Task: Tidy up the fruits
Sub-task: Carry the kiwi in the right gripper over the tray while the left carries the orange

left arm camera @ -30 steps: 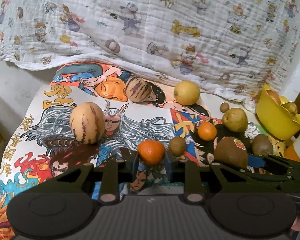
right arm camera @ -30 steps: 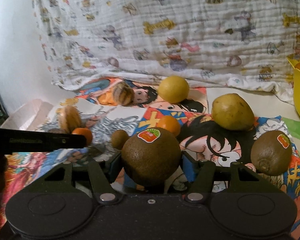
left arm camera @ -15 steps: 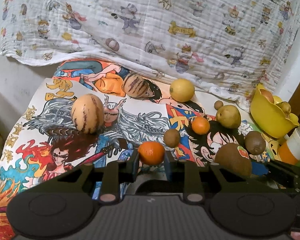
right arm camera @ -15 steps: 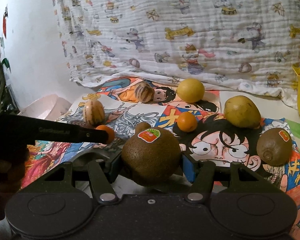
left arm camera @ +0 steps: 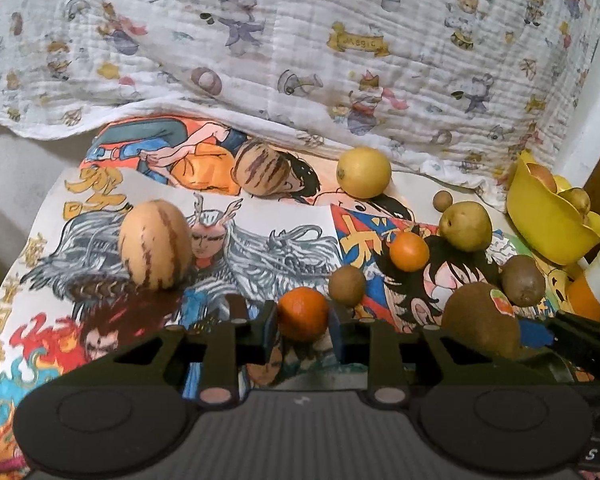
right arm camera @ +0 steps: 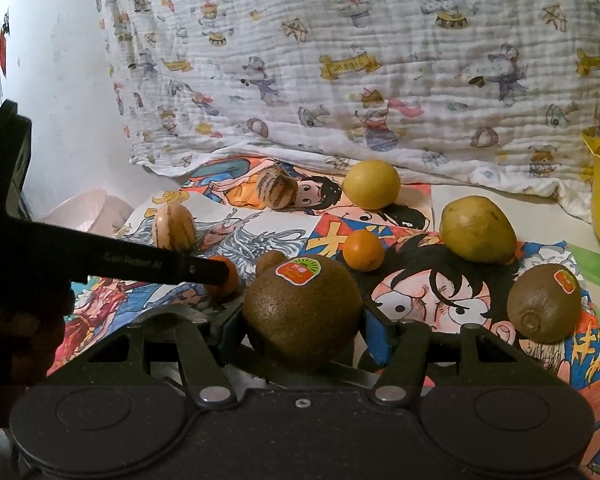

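Several fruits lie on a cartoon-print cloth [left arm camera: 260,240]. My left gripper [left arm camera: 302,322] has a small orange [left arm camera: 302,312] between its pads; the jaws are opening, but the pads still touch the fruit. My right gripper [right arm camera: 302,328] is shut on a large brown kiwi [right arm camera: 302,312] with a red and green sticker. In the left wrist view that kiwi [left arm camera: 480,320] shows at the lower right. The right wrist view has the left gripper's finger [right arm camera: 160,266] reaching in from the left, half covering the orange [right arm camera: 225,280].
On the cloth are two striped melons [left arm camera: 155,245] [left arm camera: 261,172], a lemon [left arm camera: 363,172], a pear [left arm camera: 465,226], another orange [left arm camera: 409,251] and two loose kiwis [left arm camera: 347,285] [left arm camera: 523,280]. A yellow bowl [left arm camera: 548,224] with fruit stands at the right. A printed blanket [left arm camera: 300,60] hangs behind.
Both views shifted a little, with the fruits on the cloth sliding in the frame. The orange and the stickered kiwi stayed between their jaws throughout.
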Demonstrator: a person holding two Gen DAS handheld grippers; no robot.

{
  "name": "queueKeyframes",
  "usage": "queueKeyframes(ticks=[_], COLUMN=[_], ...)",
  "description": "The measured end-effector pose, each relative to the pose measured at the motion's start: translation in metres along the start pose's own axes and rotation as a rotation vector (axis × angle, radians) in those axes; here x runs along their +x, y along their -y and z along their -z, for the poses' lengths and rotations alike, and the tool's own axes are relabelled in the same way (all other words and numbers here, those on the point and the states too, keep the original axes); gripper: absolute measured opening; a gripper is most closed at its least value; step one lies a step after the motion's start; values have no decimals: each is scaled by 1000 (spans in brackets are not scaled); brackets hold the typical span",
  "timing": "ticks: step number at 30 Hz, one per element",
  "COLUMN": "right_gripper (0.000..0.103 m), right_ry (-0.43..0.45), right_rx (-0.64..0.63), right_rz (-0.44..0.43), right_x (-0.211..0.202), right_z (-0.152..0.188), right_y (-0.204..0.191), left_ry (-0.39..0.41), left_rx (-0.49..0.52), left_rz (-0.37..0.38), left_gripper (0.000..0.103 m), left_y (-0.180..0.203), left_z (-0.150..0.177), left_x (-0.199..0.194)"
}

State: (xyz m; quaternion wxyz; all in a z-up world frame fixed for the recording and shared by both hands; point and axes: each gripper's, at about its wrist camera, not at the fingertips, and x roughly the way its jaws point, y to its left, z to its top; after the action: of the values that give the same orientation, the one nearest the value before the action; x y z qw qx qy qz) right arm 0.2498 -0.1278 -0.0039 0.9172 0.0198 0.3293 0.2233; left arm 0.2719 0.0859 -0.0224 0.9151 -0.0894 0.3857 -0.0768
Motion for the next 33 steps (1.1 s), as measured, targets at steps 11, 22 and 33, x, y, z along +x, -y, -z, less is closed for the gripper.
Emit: queueKeyframes(ticks=[11, 22, 33], right_gripper=[63, 63, 63], right_ry=[-6, 0, 15], right_rx=[6, -2, -4], right_rz=[3, -5, -23], right_x=[3, 0, -19], right_z=[0, 0, 9], right_y=[2, 0, -9], left_ry=[-20, -36, -11], left_rx=[38, -2, 2], left_rz=[-16, 16, 22], left_gripper=[34, 33, 33], left_y=[4, 1, 8], left_z=[-6, 0, 12], left_x=[9, 11, -20])
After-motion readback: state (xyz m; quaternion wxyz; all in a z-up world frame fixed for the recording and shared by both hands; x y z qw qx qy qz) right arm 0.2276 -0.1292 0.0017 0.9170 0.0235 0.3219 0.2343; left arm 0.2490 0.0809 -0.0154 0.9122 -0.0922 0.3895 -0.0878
